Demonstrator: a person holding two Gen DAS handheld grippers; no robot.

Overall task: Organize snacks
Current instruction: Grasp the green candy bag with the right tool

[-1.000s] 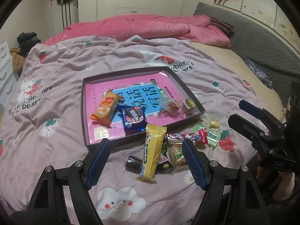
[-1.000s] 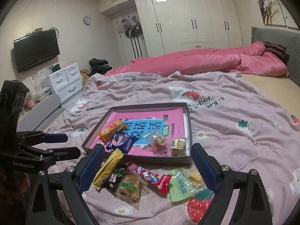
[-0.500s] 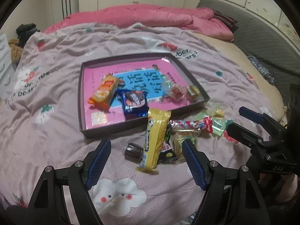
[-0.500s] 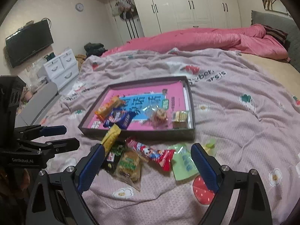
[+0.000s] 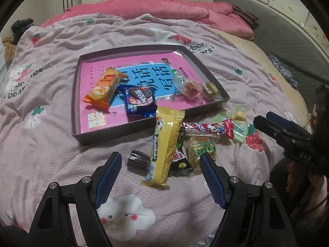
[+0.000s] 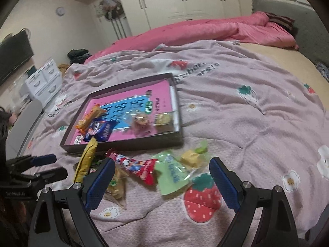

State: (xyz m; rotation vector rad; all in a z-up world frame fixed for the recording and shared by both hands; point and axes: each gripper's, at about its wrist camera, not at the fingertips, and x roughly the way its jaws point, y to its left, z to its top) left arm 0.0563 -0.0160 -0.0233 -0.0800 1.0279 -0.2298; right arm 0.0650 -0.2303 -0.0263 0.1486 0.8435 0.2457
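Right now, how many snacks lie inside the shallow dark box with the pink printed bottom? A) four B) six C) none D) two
A: inside the shallow dark box lie four snacks: an orange biscuit pack, a blue cookie pack, a clear-wrapped red sweet and a small yellow-wrapped cube; the rest sit on the bedspread in front of it.

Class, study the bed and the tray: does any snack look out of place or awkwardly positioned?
Yes. The long yellow snack bar leans with its top end propped on the front wall of the tray, neither in nor out. Beside it, a loose heap of packets, including the red tube, overlaps on the blanket outside the tray.
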